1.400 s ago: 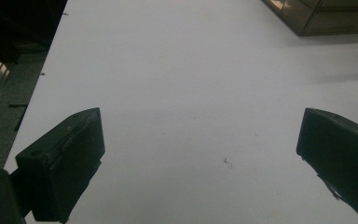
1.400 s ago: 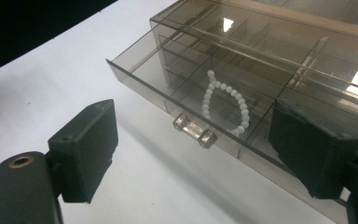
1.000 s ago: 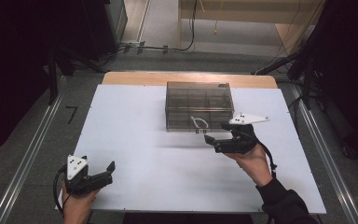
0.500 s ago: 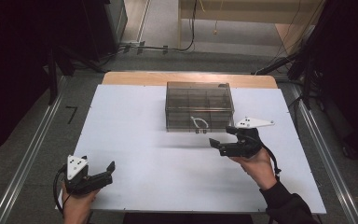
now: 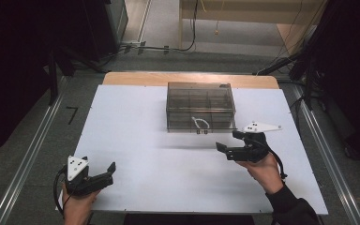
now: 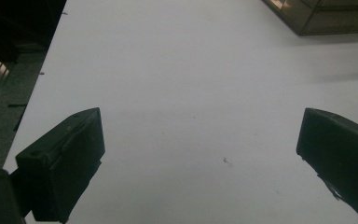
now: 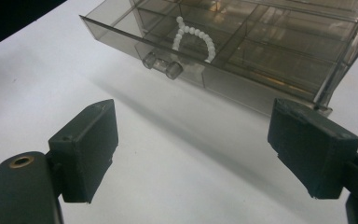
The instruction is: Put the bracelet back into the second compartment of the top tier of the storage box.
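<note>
Smoked clear plastic organizer box (image 5: 200,107), rectangular, gridded into compartments, at tabletop (image 5: 136,126) centre toward the far edge. White bead string (image 7: 193,36), curved into an arch, lying in a front compartment behind two small clear round knobs (image 7: 162,65). Right claw (image 5: 222,151) just in front of the box's right corner, released, blocky matte black jaws wide apart, gripping nothing. Left claw (image 5: 108,171) well apart at near left edge, also released, over bare smooth white surface.

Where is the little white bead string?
The white bead string lies inside the clear smoky plastic compartment box, in a front compartment, just behind its two knobs, ahead of the right gripper.
</note>
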